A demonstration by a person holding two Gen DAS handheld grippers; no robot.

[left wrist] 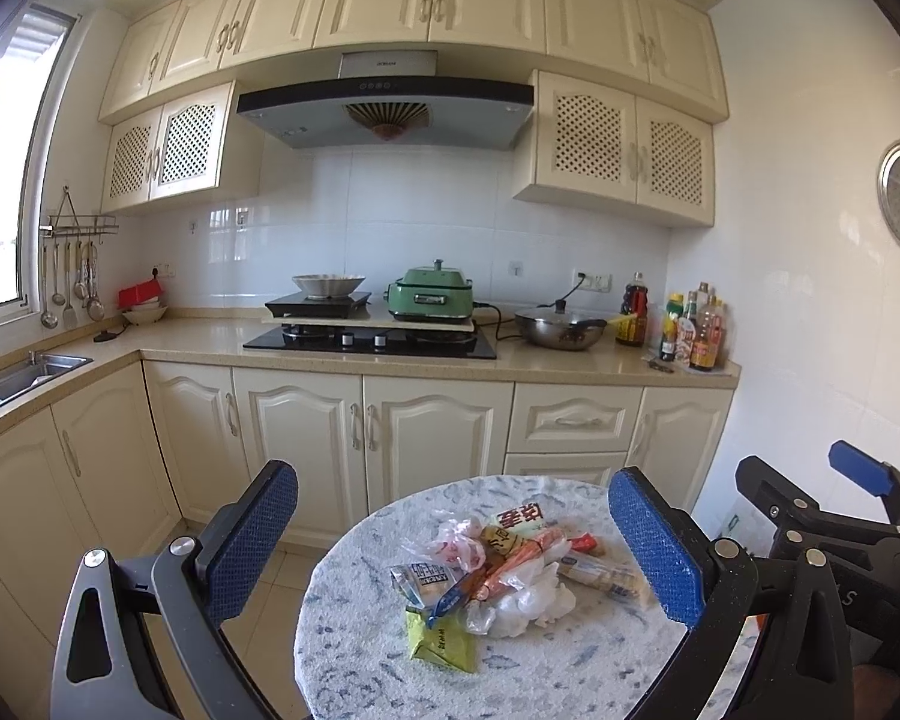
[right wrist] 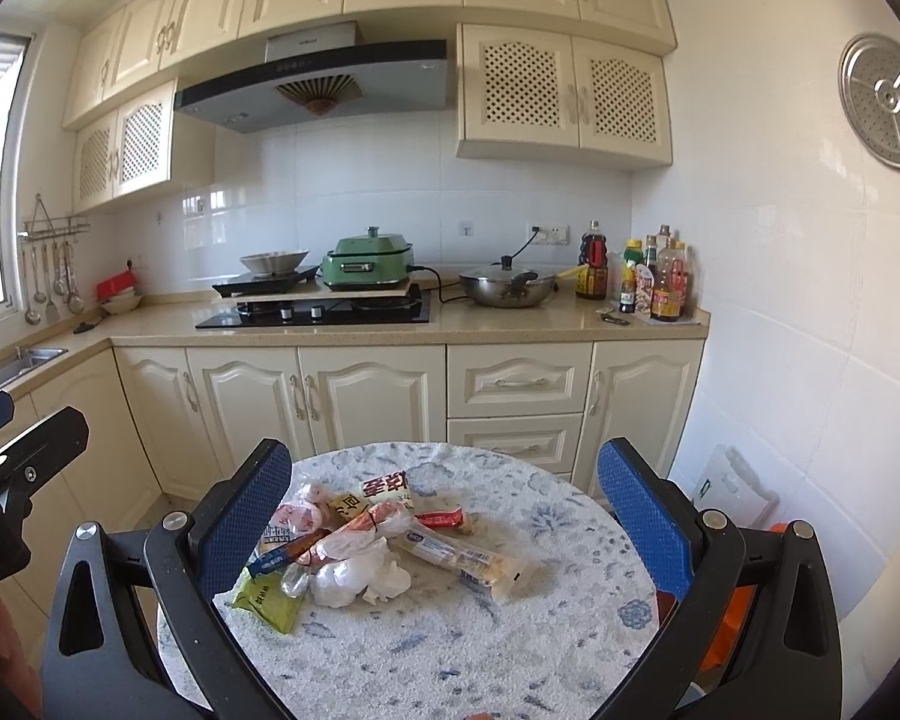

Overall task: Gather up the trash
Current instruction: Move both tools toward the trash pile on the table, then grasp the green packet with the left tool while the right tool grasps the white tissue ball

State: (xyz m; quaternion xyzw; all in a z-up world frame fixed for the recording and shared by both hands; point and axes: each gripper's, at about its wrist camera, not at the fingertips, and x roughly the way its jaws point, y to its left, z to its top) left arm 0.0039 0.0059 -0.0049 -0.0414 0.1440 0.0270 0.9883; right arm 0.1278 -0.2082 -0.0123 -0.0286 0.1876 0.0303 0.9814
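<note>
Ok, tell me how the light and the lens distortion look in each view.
Left wrist view: the window is blown out, daylight glares on the backsplash, cabinets bow. Right wrist view: softer light, the round table sharp, straight edges curve toward the dark corners.

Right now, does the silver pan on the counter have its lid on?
Yes, lid on. The silver pan by the stove wears a lid with a black knob on top, seen in both views.

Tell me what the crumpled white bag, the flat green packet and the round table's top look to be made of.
Crumpled white bag: thin translucent plastic film, judging by its glossy creases. Flat green packet: printed plastic or foil-lined wrapper, probably; smooth with a slight sheen and sealed edges. Round table's top: seemingly a woven or pile cloth cover, matte and grainy, white with a blue pattern; what lies under it is hidden.
</note>
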